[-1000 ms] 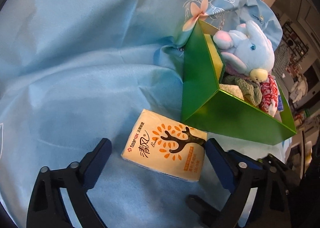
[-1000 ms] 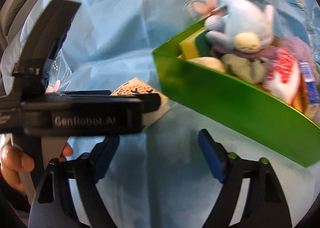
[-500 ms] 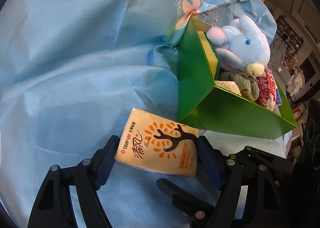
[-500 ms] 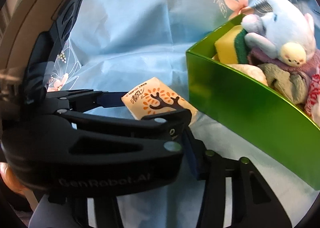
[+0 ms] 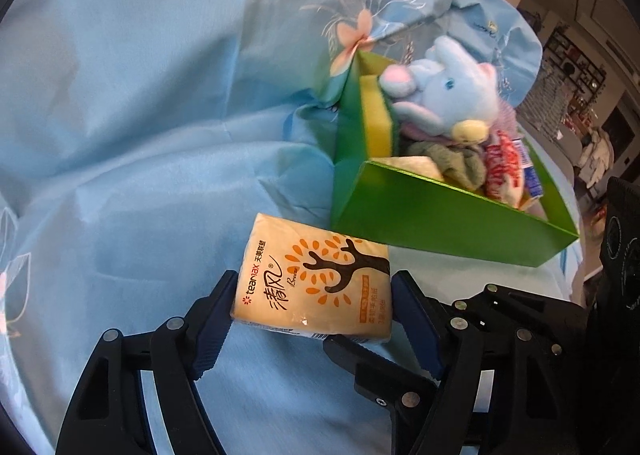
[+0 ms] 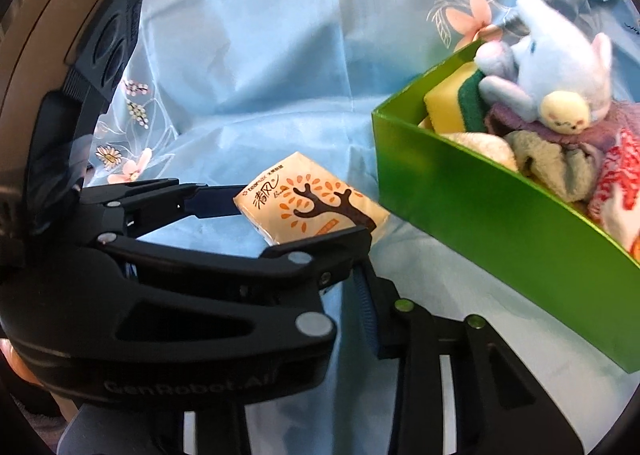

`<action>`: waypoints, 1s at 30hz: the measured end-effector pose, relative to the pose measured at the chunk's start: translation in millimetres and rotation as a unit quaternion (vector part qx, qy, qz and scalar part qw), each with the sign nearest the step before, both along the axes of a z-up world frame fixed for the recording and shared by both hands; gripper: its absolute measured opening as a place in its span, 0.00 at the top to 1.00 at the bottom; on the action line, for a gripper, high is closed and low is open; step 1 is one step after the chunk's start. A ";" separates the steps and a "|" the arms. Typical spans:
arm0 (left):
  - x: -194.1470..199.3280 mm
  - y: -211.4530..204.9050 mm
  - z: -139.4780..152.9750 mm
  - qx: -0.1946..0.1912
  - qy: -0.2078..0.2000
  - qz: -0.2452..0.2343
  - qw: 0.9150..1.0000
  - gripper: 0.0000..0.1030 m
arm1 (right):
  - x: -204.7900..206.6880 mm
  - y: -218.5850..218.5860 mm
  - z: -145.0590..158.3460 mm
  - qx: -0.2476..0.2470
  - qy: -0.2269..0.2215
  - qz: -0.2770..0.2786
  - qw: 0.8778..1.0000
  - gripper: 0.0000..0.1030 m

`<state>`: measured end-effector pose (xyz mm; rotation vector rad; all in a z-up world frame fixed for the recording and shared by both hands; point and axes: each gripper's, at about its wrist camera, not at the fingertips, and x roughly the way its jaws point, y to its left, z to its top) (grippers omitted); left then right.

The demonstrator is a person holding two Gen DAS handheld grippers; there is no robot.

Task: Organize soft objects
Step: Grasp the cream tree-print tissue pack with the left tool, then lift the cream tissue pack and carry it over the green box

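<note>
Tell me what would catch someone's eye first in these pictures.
Probably the bright green box on the blue floral cloth, stuffed with soft things and topped by a light blue plush toy. Next, the orange tissue pack just in front of the box's near corner, gripped between the blue pads of the left tool.

Left wrist camera peers steeply down along its own fingers (image 5: 416,319), close over the blue cloth (image 5: 140,115), green box (image 5: 440,215) up right. Right wrist camera tilts down too, from the other side, with the left gripper (image 6: 296,215) filling its near left. Both share the tissue pack (image 5: 316,283) and box.
</note>
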<state>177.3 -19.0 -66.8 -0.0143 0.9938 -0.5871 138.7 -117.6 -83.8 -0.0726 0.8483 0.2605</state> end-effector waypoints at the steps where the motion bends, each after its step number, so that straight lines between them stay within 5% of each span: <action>1: -3.4 -0.1 2.8 0.000 -0.003 0.001 1.000 0.25 | -3.9 0.3 2.9 -0.001 -0.004 0.002 1.000 0.66; 30: -84.4 -92.7 89.4 0.022 -0.089 -0.032 0.995 0.25 | -99.4 -73.1 80.0 0.023 -0.086 -0.013 0.996 0.66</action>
